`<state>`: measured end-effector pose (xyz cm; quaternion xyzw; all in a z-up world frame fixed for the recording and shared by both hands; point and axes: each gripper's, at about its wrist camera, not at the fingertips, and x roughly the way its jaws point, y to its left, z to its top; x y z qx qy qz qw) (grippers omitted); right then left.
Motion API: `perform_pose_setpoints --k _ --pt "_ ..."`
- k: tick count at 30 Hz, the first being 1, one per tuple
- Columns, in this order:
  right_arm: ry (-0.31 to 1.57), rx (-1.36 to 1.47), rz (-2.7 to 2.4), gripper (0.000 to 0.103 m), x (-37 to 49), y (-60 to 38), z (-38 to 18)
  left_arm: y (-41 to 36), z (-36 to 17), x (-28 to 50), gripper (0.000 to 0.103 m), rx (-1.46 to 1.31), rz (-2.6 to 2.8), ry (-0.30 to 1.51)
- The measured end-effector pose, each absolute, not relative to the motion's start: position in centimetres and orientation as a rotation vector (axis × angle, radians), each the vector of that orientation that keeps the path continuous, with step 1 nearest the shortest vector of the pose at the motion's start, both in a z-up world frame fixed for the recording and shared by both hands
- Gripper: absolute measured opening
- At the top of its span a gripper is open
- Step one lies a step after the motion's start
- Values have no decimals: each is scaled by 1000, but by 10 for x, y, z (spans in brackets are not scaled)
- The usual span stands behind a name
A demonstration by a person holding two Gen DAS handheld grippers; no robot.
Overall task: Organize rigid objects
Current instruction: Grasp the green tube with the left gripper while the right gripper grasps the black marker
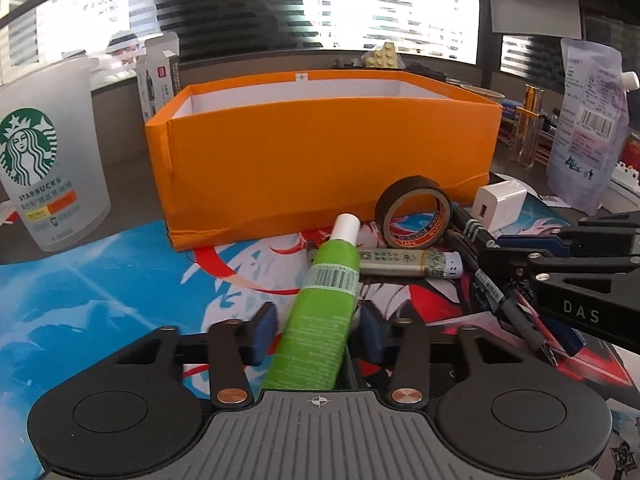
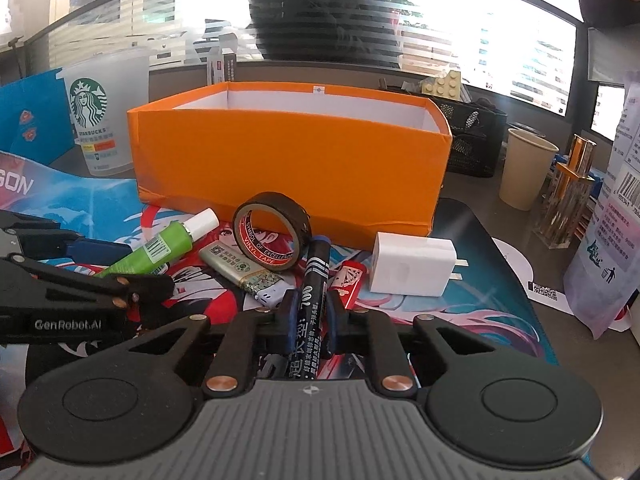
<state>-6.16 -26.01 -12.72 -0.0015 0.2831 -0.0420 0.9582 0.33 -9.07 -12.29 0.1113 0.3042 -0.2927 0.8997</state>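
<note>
Straddling the green cylindrical plastic bottle (image 1: 320,312), the left gripper (image 1: 318,320) is spread; the right gripper (image 2: 310,316) pinches the black marker pen (image 2: 314,280). Both long axes point ahead toward the orange cardboard box (image 1: 320,160).

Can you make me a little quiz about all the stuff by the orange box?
1. True or false: the tape roll stands on its edge in front of the orange box.
2. Which gripper has the marker between its fingers? A) left gripper B) right gripper C) neither
3. Fill in: the bottle between the left gripper's fingers is green with a ____ cap.

Key: 1 true. 2 B. 3 white.
</note>
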Motion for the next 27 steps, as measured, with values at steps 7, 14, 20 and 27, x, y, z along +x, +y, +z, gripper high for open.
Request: perform_pose_setpoints --k 7,14,20,27 --pt "581 -11 -84 12 -61 -259 -126 -87 -121 5 31 212 -613 641" --pt "575 -4 -81 12 -62 -259 -123 -84 -116 5 26 191 -606 644" --pt "562 -2 -73 12 -66 -257 -119 -79 -114 4 26 171 -591 656" --pt "545 1 -63 12 -71 -254 -115 -71 -106 1 25 159 -555 626"
